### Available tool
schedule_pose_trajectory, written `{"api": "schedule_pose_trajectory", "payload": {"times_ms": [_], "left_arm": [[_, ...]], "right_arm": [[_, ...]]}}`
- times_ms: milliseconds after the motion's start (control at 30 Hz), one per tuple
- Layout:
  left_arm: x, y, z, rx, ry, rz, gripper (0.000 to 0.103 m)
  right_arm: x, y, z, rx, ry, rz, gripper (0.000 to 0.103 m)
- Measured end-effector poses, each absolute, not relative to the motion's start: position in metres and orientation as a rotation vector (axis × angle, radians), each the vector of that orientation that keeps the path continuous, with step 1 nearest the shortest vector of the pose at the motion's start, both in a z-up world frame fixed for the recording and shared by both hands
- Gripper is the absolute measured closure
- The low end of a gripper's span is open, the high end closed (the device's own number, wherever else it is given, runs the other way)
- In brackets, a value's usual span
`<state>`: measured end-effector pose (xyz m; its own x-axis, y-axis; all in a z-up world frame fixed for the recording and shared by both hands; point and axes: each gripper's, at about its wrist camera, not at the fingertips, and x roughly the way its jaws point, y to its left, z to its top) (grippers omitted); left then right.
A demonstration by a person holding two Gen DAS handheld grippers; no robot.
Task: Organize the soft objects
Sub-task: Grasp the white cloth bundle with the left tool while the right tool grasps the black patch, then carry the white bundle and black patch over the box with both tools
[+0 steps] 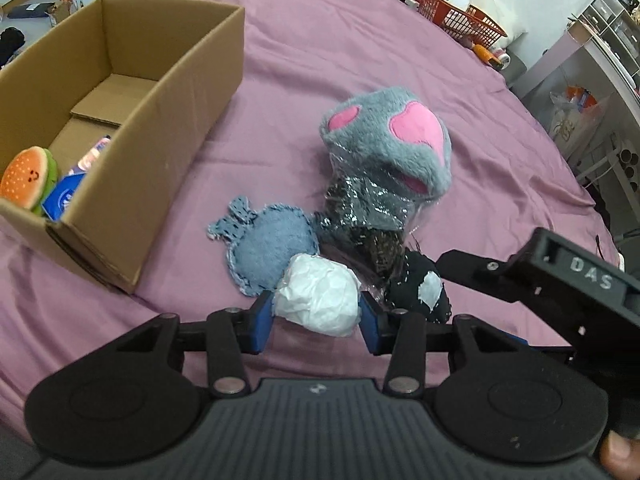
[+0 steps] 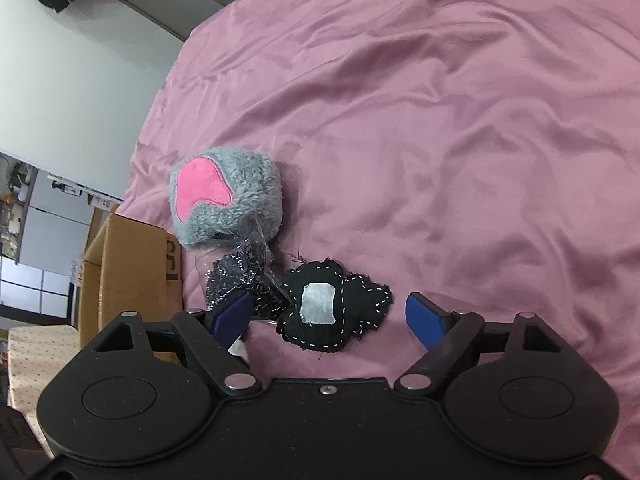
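Observation:
On the purple cloth, my left gripper (image 1: 317, 317) has its blue pads against both sides of a crumpled white soft ball (image 1: 318, 300). Beside it lie a blue denim fish-shaped pad (image 1: 268, 246), a sparkly black item in clear wrap (image 1: 370, 220), a grey plush paw with pink pads (image 1: 394, 136) and a black stitched fish pad with a white patch (image 1: 424, 286). My right gripper (image 2: 330, 320) is open, hovering over the black stitched pad (image 2: 332, 306). The grey paw (image 2: 224, 198) and the sparkly item (image 2: 240, 280) lie just beyond it.
An open cardboard box (image 1: 132, 92) stands at the left, holding a plush burger (image 1: 28, 180) and blue packets (image 1: 64, 198). It also shows in the right wrist view (image 2: 132, 272). An orange basket (image 1: 460, 16) and clutter sit at the table's far edge. Shelves stand at the right.

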<state>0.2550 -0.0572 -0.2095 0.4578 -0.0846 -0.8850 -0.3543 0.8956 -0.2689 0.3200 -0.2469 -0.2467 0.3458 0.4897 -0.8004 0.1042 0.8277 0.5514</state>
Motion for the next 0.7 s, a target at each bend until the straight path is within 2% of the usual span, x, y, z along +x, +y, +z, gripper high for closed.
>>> {"api": "schedule_pose_trajectory", "payload": {"times_ms": [233,300,367,467,700], "left_arm": [[0.253,-0.049,-0.201,-0.445,1.077,0.185,0.059],[0.253,-0.045,-0.2,-0.445,1.075,0.197,0.059],[0.251,-0.041,-0.2,-0.448,1.074,0.218,0.059],[0.246,-0.038,-0.197,-0.44,1.07,0.224,0.059],[0.238,-0.039,-0.183,-0.429,1.052,0.232,0.059]], "right_arm": [[0.326,-0.219,-0.251,0.409,1.214,0.242,0.022],[0.325,-0.214,-0.25,0.368,1.203,0.235,0.03],[0.323,-0.214,-0.247,0.331,1.193,0.209,0.056],[0.32,-0.22,-0.245,0.339,1.186,0.198,0.067],[0.307,-0.223,-0.229,0.361,1.147,0.247,0.071]]}}
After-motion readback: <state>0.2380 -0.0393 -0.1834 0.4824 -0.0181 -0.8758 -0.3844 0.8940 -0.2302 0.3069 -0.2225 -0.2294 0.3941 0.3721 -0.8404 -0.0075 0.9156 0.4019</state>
